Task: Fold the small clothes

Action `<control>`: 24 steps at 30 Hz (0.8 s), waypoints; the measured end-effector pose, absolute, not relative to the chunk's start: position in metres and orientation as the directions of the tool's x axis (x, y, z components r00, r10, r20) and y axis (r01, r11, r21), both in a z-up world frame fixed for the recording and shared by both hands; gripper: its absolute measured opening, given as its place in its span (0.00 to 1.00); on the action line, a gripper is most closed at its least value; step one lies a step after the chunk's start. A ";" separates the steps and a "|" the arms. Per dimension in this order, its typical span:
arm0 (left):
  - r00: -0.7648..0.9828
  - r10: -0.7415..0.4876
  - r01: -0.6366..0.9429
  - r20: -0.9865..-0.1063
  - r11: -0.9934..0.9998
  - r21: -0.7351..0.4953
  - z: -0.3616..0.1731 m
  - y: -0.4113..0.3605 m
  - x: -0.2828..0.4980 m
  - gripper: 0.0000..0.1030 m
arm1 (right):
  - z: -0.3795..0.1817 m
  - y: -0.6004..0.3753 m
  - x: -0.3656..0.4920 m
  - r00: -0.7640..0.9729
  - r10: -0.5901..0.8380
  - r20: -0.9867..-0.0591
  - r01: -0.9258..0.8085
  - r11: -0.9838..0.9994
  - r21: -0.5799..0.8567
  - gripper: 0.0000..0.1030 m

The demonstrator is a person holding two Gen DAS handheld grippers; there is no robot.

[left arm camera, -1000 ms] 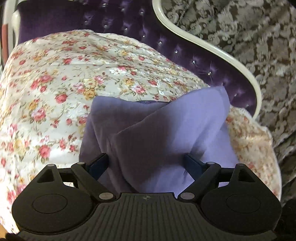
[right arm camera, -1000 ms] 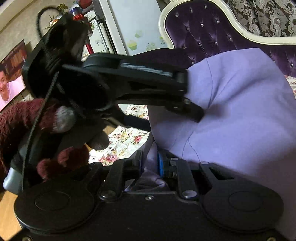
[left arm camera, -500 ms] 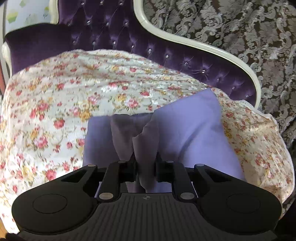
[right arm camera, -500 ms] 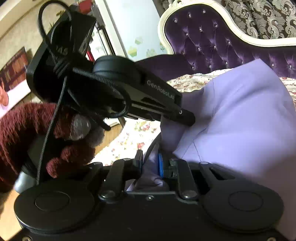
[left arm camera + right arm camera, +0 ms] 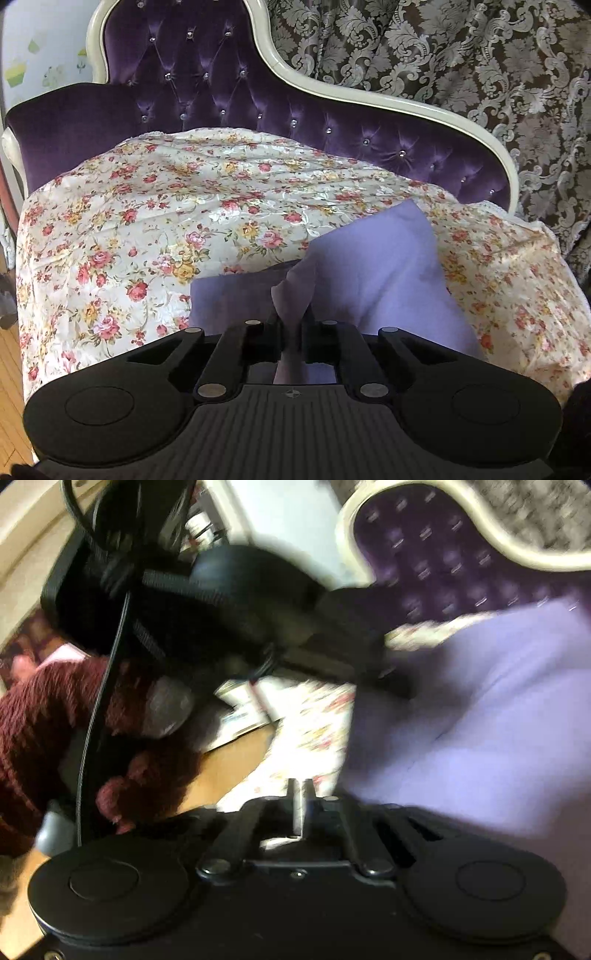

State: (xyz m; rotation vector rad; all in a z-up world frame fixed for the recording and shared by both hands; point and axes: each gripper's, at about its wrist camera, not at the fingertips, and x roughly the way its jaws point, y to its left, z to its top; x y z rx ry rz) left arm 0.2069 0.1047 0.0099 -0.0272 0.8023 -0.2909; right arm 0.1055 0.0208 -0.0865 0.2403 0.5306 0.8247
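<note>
- 2 grippers, 1 lavender garment, 1 gloved hand and 1 sofa are in view.
- 1st, the left gripper [image 5: 291, 325]: its jaws have just been closing and now stand narrow, pinching a raised fold of the lavender garment [image 5: 380, 266] between the fingertips.
- From that pinch the cloth rises in a peak towards the upper right of the left wrist view. A flatter, shaded layer of it spreads to the left below the peak.
- 2nd, the right gripper [image 5: 303, 794]: its jaws have just been closing too, and the fingertips stand pressed together. The right wrist view is blurred, and no cloth shows between the tips.
- In that view the garment [image 5: 480, 720] fills the right side, just beside the right gripper's fingers.
- The left gripper also shows in the right wrist view as a black body with a cable, its tip at the garment's edge.
- It is held by a hand [image 5: 122, 738] in a maroon knit glove.
- The garment lies on a cream floral cover [image 5: 147, 221] printed with pink and yellow roses, which drapes over the seat.
- Behind the cover rises 1 purple tufted sofa back [image 5: 207, 92] with a pale curved frame and shiny buttons.
- A brown damask curtain [image 5: 443, 55] hangs behind the sofa, on the right of that view.
- A wooden floor [image 5: 11, 369] shows at the lower left edge.
</note>
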 end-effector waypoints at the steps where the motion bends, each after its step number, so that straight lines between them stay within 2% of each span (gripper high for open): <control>1: 0.652 -0.267 0.247 -0.709 0.960 -0.134 0.008 0.106 0.208 0.09 | -0.089 0.027 0.106 0.553 0.749 -0.364 -0.635 0.662 0.397 0.07; 4: 0.639 -0.245 0.249 -0.730 0.963 -0.104 -0.004 0.106 0.214 0.09 | -0.095 0.041 0.101 0.558 0.733 -0.391 -0.655 0.677 0.336 0.10; 7: 0.629 -0.265 0.256 -0.731 0.958 -0.128 -0.011 0.112 0.215 0.09 | -0.094 0.034 0.092 0.568 0.718 -0.402 -0.659 0.689 0.302 0.12; 8: 0.625 -0.271 0.256 -0.732 0.957 -0.135 -0.012 0.113 0.216 0.09 | -0.091 0.030 0.086 0.584 0.703 -0.406 -0.662 0.702 0.263 0.22; 9: 0.623 -0.277 0.255 -0.732 0.956 -0.145 -0.012 0.114 0.218 0.09 | -0.088 0.024 0.077 0.605 0.688 -0.399 -0.668 0.712 0.215 0.42; 10: 0.622 -0.280 0.256 -0.731 0.955 -0.147 -0.012 0.115 0.218 0.08 | -0.084 0.018 0.068 0.626 0.674 -0.392 -0.670 0.722 0.172 0.52; 11: 0.621 -0.283 0.258 -0.731 0.954 -0.150 -0.012 0.115 0.219 0.08 | -0.082 0.013 0.059 0.646 0.660 -0.385 -0.672 0.730 0.124 0.70; 12: 0.620 -0.284 0.259 -0.731 0.954 -0.151 -0.012 0.115 0.219 0.08 | -0.079 0.007 0.047 0.664 0.647 -0.375 -0.678 0.733 0.064 0.82; 14: 0.618 -0.282 0.262 -0.734 0.954 -0.146 -0.012 0.113 0.220 0.08 | -0.079 -0.001 0.025 0.693 0.628 -0.354 -0.685 0.727 -0.051 0.83; 17: 0.613 -0.281 0.262 -0.738 0.954 -0.146 -0.013 0.111 0.222 0.08 | -0.086 -0.003 -0.001 0.728 0.595 -0.339 -0.679 0.695 -0.238 0.93; 19: 0.608 -0.282 0.262 -0.742 0.954 -0.149 -0.014 0.112 0.224 0.08 | -0.092 0.002 -0.004 0.738 0.580 -0.344 -0.674 0.655 -0.341 0.93; 22: 0.602 -0.290 0.258 -0.744 0.952 -0.163 -0.016 0.115 0.226 0.08 | -0.098 0.011 -0.007 0.735 0.571 -0.365 -0.677 0.604 -0.420 0.92; 23: 0.600 -0.293 0.256 -0.744 0.952 -0.168 -0.015 0.116 0.226 0.08 | -0.104 0.015 -0.012 0.738 0.565 -0.369 -0.674 0.591 -0.443 0.86; 24: 0.603 -0.292 0.253 -0.742 0.952 -0.169 -0.014 0.116 0.226 0.08 | -0.108 0.020 -0.011 0.746 0.555 -0.369 -0.664 0.576 -0.477 0.67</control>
